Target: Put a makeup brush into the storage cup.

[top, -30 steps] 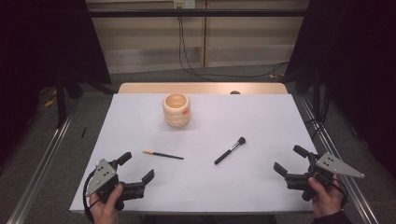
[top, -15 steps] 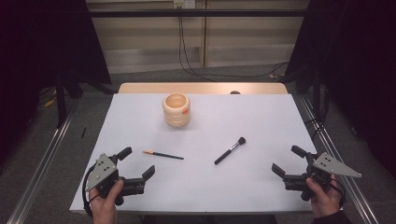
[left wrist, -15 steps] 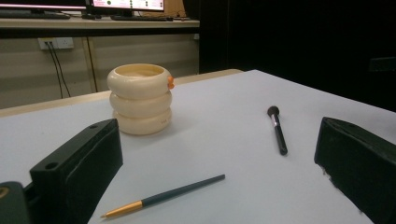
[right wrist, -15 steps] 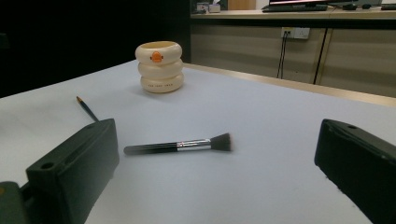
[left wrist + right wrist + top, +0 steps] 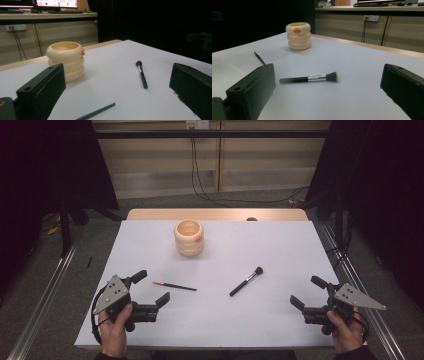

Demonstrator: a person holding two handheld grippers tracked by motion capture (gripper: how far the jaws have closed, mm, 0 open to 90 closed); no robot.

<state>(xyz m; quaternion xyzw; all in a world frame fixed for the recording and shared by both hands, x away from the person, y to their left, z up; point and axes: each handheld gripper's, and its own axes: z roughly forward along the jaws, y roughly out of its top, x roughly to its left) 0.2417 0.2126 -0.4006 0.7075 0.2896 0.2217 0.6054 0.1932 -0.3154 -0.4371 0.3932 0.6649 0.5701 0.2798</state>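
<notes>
Both the left hand-held gripper (image 5: 150,292) and right hand-held gripper (image 5: 306,295) wait released at the near edge of the white surface (image 5: 280,250), so reaching is the step: the thin orange-tipped paintbrush (image 5: 175,286) lies just right of the left one, the black makeup brush (image 5: 246,281) mid-surface, the cream ringed holder (image 5: 189,237) beyond.

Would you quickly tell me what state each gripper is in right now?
Left gripper: open, holding nothing, near the thin brush.
Right gripper: open, holding nothing, near the makeup brush.
</notes>
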